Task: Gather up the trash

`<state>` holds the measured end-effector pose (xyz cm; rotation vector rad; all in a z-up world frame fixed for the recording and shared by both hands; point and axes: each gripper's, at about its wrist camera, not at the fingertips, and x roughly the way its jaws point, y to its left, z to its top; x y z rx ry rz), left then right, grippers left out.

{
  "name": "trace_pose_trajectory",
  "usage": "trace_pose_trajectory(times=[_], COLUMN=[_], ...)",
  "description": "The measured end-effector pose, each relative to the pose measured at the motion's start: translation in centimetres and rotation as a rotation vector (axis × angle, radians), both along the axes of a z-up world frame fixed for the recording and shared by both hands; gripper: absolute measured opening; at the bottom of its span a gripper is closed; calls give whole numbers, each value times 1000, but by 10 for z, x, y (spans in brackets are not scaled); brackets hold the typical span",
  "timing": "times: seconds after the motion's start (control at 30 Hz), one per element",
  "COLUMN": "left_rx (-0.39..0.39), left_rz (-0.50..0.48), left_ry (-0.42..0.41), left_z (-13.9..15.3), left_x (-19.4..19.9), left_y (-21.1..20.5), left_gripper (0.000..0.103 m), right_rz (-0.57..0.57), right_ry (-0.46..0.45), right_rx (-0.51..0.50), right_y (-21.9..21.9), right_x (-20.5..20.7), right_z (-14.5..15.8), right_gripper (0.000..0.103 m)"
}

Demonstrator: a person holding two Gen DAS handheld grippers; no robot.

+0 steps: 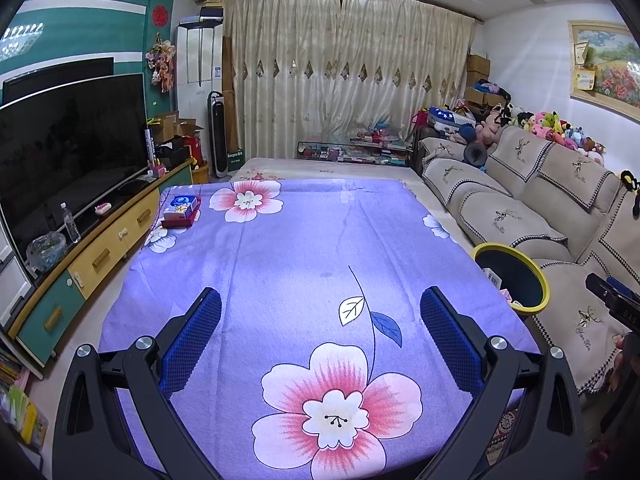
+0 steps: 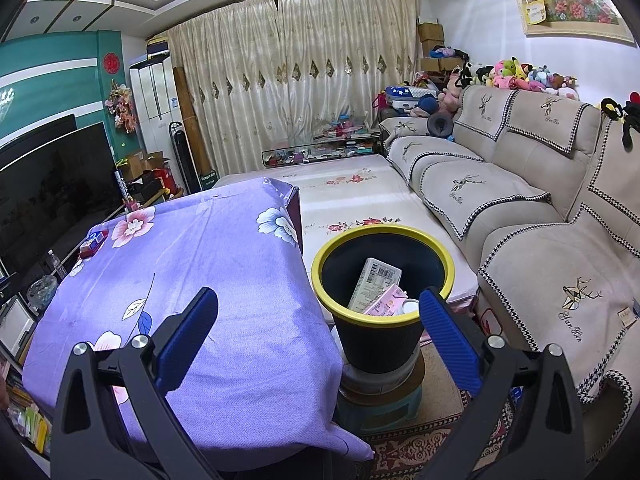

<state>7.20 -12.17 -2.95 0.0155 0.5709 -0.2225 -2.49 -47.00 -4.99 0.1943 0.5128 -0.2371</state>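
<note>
Trash sits inside a dark round bin with a yellow rim (image 2: 383, 240), which stands on a stack of low stools just beside the right edge of the table. Inside the bin are a white flat box with a barcode label (image 2: 374, 282), a pink carton (image 2: 386, 302) leaning against it, and a white item (image 2: 410, 306) only partly visible behind the right finger. In the left wrist view the bin (image 1: 512, 280) is cut off by the table edge, and its contents are hard to make out.

The left gripper (image 1: 320, 308) hovers above the table, its blue-padded fingers spread wide with nothing between them. The right gripper (image 2: 318, 308) is likewise wide apart and empty, hanging over the table's right edge and the bin.

A purple cloth printed with pink flowers (image 1: 304, 264) covers the table. At its far left corner lies a blue and red box (image 1: 182, 210); its print is too small to read. A beige sofa with embroidered covers (image 2: 532, 216) lines the right side, with plush toys (image 2: 520, 74) along its back. A large dark television (image 1: 68, 152) stands on a cabinet at left. Cream curtains (image 1: 344, 76) close the far wall.
</note>
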Motion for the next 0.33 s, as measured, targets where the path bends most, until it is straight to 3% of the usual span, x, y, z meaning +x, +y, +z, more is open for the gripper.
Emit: trace_pose_trajectory(times=[0.17, 0.33], left_rx=[-6, 25], left_rz=[8, 64], left_ry=[72, 149], left_z=[-11, -41], left_x=[21, 67], left_y=[3, 14], left_gripper=[98, 98], right_rz=[11, 82], right_ry=[5, 57], right_rx=[-1, 0], right_y=[4, 25], right_x=[7, 54], right_z=[-3, -12], right_gripper=[96, 96])
